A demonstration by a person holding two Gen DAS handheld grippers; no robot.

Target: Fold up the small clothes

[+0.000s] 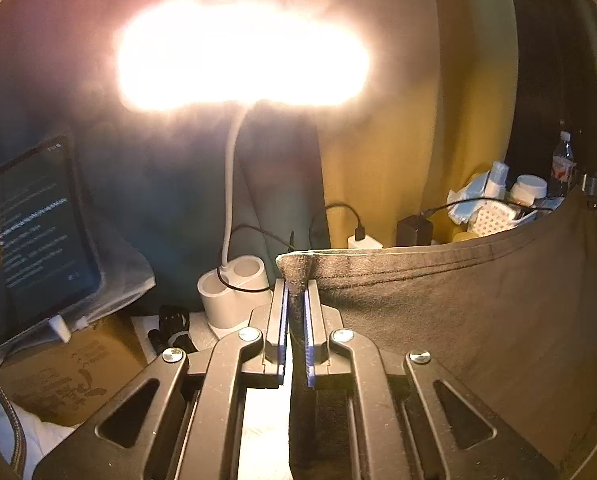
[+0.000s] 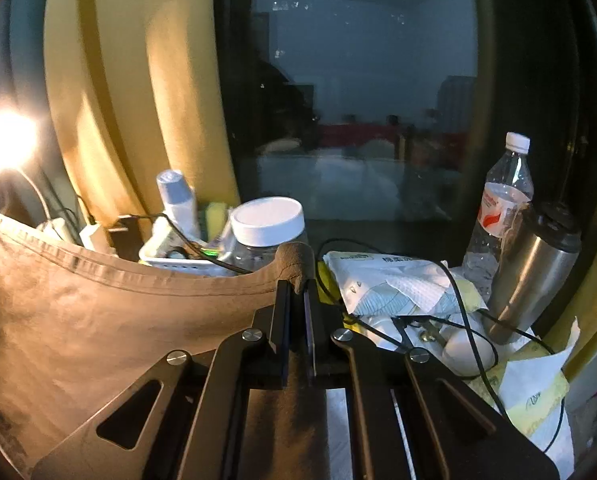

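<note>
A dark grey garment hangs stretched between the two tools: the left tool is clenched on one hemmed corner, the right tool clenched on the other, so the cloth spans the space in front of the clutter. Behind it a white basket holds a white tube, a yellow sponge and small items; a clear jar with a white lid stands just beside it. Further right stand a water bottle, a steel flask and a tissue pack crossed by black cables. In the left view, a lit desk lamp glares beside a tablet propped on a cardboard box.
</note>
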